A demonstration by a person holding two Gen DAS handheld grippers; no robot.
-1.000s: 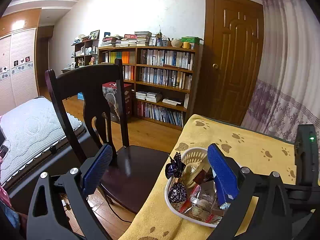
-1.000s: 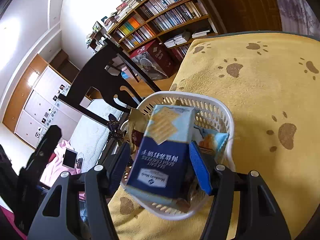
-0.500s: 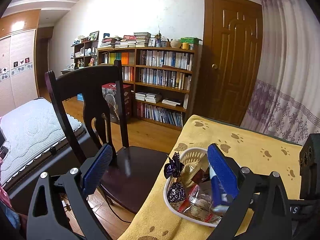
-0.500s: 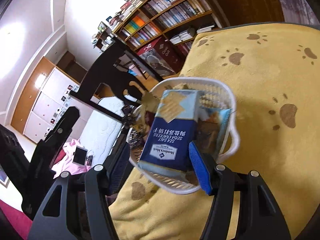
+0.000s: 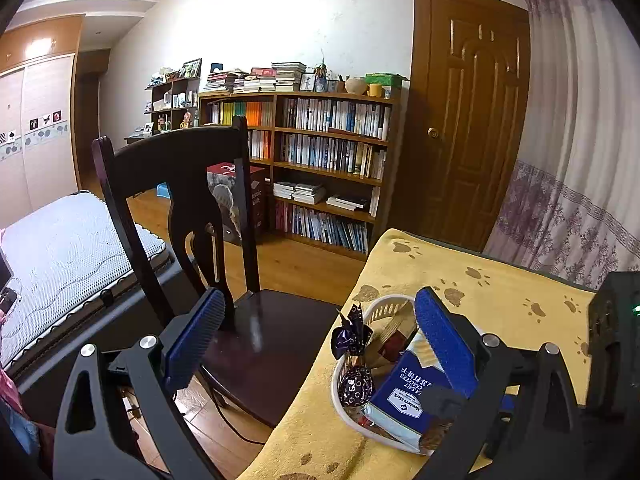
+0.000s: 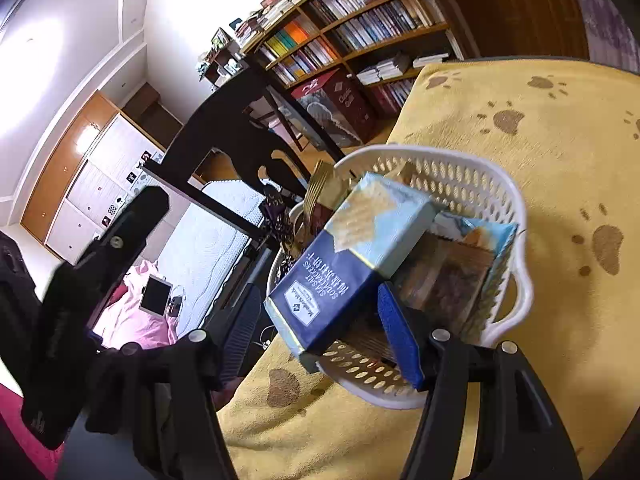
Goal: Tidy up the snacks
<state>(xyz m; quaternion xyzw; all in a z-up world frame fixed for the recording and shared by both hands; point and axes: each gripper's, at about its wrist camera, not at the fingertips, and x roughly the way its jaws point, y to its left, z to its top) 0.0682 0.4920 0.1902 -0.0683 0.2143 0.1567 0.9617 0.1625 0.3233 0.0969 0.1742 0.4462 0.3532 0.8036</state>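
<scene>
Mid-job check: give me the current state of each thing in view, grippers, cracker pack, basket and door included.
Left gripper: open, empty.
Right gripper: open, straddling the pack's near end.
Cracker pack: tilted, lying across the other snacks, near end overhanging the rim.
White basket: upright on the yellow cloth, full.
Purple-wrapped candy: in the basket, at its edge.
Door: closed.
</scene>
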